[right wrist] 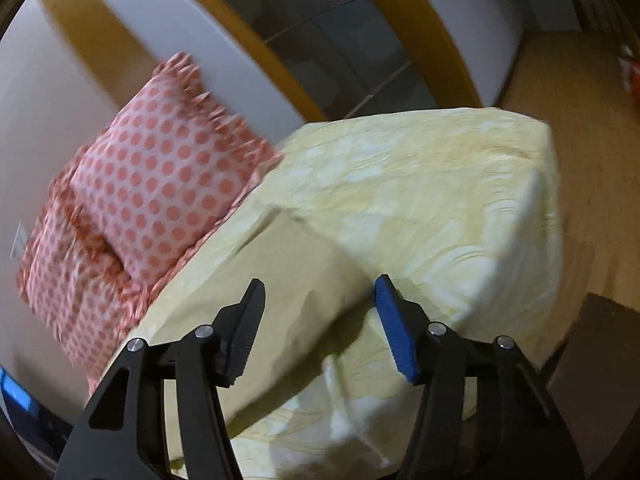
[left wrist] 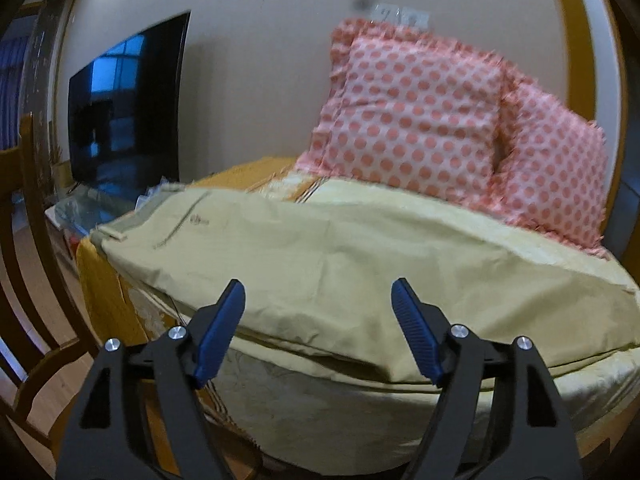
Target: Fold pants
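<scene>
Lying flat across the pale yellow bedsheet (right wrist: 440,184), the khaki cotton pants (left wrist: 320,248) spread near two pink polka-dot frilled pillows (left wrist: 416,116). Both tools hover just above the cloth — the left gripper (left wrist: 318,296) and right gripper (right wrist: 320,288) each spread wide, pinching nothing.

I see pants (left wrist: 320,248) spread on the bed (left wrist: 400,412) | two pillows (left wrist: 412,112) behind them against the wall (left wrist: 260,60) | TV (left wrist: 124,120) left of bed | chair (left wrist: 24,240) far left | my left claw (left wrist: 318,332) over the near edge, my right claw (right wrist: 320,328) over the pant leg (right wrist: 280,280)
</scene>
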`<state>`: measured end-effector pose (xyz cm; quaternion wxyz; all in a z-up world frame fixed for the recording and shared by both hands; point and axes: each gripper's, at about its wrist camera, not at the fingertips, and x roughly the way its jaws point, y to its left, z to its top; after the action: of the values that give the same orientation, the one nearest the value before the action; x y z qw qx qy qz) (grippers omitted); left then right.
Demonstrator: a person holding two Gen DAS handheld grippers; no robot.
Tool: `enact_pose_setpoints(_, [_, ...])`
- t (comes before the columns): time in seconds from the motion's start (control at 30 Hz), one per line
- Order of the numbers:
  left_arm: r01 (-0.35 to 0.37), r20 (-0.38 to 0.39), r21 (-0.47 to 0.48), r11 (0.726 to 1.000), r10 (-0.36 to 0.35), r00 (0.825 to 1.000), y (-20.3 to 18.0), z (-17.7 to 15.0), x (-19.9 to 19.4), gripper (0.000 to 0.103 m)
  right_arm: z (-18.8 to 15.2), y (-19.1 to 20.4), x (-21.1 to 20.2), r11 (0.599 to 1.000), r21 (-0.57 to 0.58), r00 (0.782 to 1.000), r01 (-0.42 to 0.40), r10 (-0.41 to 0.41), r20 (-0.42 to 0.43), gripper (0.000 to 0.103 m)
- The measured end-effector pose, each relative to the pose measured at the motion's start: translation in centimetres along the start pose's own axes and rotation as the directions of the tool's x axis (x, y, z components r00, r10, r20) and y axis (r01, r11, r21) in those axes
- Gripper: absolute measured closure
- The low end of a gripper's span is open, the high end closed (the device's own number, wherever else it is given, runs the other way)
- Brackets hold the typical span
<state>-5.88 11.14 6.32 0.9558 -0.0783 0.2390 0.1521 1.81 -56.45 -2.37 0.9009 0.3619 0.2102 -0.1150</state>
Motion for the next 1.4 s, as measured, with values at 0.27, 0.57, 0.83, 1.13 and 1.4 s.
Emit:
enact_pose_setpoints(0.27, [-0.019, -0.091, -0.013, 1.000, 0.018, 0.996, 0.2, -1.5, 3.0, 0.021, -2.9, 3.1, -0.3, 0.975, -0.202, 0.994, -0.090, 0.099, 0.039, 0.051])
enact_pose_setpoints(0.57, [-0.012, -0.092, -0.011, 1.000, 0.011, 0.996, 0.1, -1.8, 3.4, 0.016, -2.6, 3.6, 1.1, 0.987, -0.141, 0.997, -0.077, 0.080, 0.013, 0.065])
enact_pose_setpoints(0.83, [0.016, -0.081, -0.021, 1.000, -0.017, 0.997, 0.6, -2.0, 3.2, 0.014, -2.5, 5.9, 2.1, 0.974, -0.113, 0.980, -0.198, 0.199, 0.000, 0.099])
enact_pose_setpoints(1.13, [0.041, -0.072, -0.043, 0.998, -0.044, 0.996, 0.9, -1.9, 3.2, 0.011, -3.5, 17.6, 1.2, 0.855, -0.268, 0.896, -0.444, 0.429, -0.114, 0.099])
enact_pose_setpoints(1.4, [0.029, -0.002, -0.162, 0.986, -0.030, 1.000, 3.8, -1.0, 1.3, 0.011, -17.5, 33.3, 1.3, 0.536, -0.395, 0.653, -0.746, 0.476, -0.589, 0.099])
